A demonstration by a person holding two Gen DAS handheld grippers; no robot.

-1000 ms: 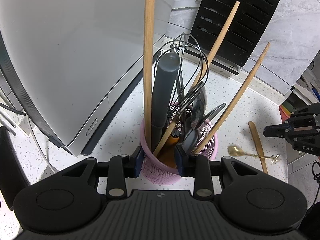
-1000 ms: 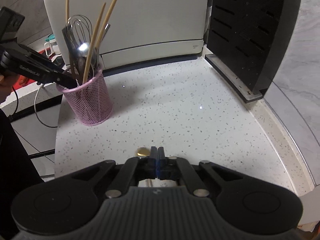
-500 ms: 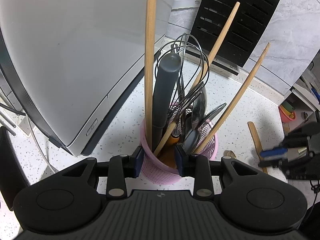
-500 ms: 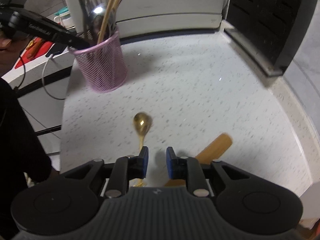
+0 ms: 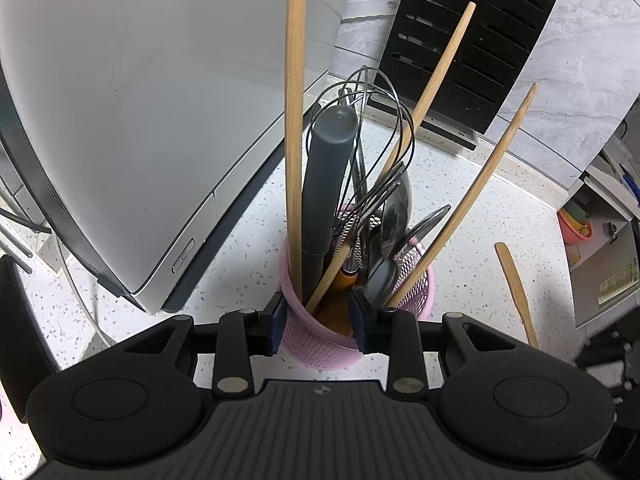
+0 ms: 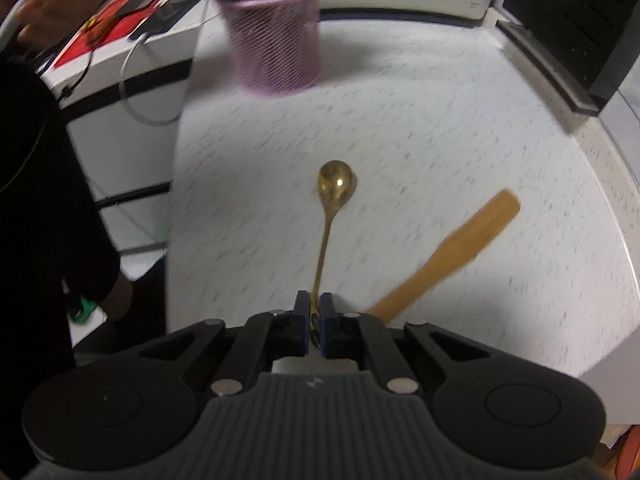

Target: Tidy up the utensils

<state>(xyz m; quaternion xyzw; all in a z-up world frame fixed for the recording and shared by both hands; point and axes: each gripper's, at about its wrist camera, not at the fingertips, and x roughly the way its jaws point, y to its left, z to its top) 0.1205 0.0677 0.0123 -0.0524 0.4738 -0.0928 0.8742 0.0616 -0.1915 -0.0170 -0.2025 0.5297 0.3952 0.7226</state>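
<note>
A pink mesh cup [image 5: 320,344] holds wooden sticks, a whisk, a grey handle and metal spoons. My left gripper [image 5: 318,322] is shut on its near rim, one pad outside the wall and one over the rim. In the right wrist view the pink mesh cup [image 6: 276,52] stands at the far end of the speckled counter. A gold spoon [image 6: 335,184] lies on the counter, bowl pointing away. My right gripper [image 6: 315,320] is shut on the end of its handle. A wooden spatula [image 6: 452,256] lies just to the right of it, and the same wooden spatula [image 5: 516,288] shows right of the cup.
A black knife block [image 5: 468,52] stands at the back right of the counter, and a white appliance [image 5: 140,100] at the back left. The counter's edge [image 6: 176,200] drops off on the left. A person's hand [image 6: 52,8] is at the top left.
My right gripper drew back and down along the spoon, opened, then shut on the handle's end. The left gripper and the cup stayed put.
</note>
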